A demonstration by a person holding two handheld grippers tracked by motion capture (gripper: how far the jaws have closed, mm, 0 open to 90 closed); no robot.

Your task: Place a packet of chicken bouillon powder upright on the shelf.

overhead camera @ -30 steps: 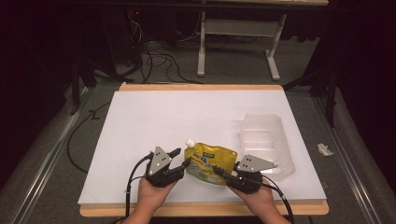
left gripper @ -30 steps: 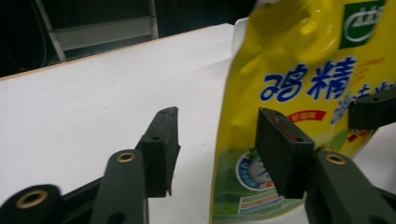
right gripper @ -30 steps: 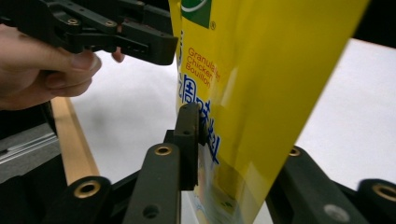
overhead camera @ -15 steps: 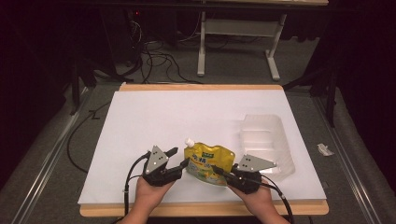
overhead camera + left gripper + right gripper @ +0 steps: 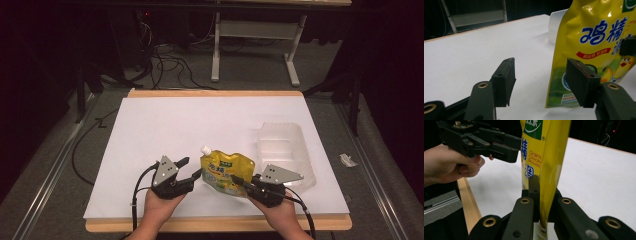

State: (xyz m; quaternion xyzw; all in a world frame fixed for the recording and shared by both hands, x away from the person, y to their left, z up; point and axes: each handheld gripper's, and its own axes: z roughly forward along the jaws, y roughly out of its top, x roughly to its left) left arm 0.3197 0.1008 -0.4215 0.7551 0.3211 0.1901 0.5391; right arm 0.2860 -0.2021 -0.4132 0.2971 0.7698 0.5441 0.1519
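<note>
The right gripper (image 5: 540, 202) pinches the yellow pouch (image 5: 544, 157) edge-on between its jaws. The left gripper (image 5: 541, 82) stands spread, the pouch's printed face just beside its right jaw. From above, a clear tray (image 5: 285, 150) sits beyond the right gripper.

We see a white sheet (image 5: 200, 130) covering the wood-edged counter (image 5: 215, 93), a clear plastic tray (image 5: 285, 150) at right of centre, black cables (image 5: 165, 60) and a grey frame (image 5: 255, 30) at the top.

The pouch (image 5: 227, 173) is yellow with blue letters and a white cap. The table (image 5: 200, 125) is white. The tub (image 5: 285, 147) is see-through.
</note>
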